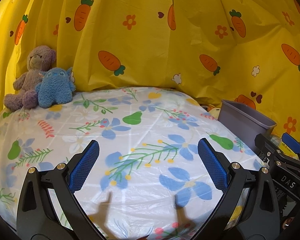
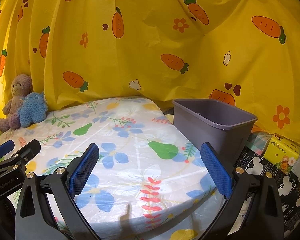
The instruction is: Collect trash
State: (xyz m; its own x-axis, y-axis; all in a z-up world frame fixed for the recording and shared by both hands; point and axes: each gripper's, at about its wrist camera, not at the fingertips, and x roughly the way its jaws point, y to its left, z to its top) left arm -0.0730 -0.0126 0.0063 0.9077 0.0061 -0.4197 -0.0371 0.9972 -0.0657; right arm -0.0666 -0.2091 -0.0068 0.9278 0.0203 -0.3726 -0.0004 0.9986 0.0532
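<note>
Right wrist: bin (image 2: pixel 214 124) sits ahead-right of my right gripper (image 2: pixel 150 168), beside the table (image 2: pixel 130 140); left gripper (image 1: pixel 148 166) farther. Both spread apart, empty. Carton (image 2: pixel 282 154) right of bin, possibly trash.

Plush toys (image 1: pixel 40 80) at table's (image 1: pixel 130 200) far-left corner, bin (image 2: pixel 212 124) right of table

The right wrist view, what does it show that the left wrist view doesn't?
Only the right wrist view shows the yellow box and the black printed cloth beside the grey bin, plus the bin's inside. Only the left wrist view shows a small yellow toy behind the bin. Both share the two plush toys, the floral cover, the carrot curtain and open grippers.
</note>
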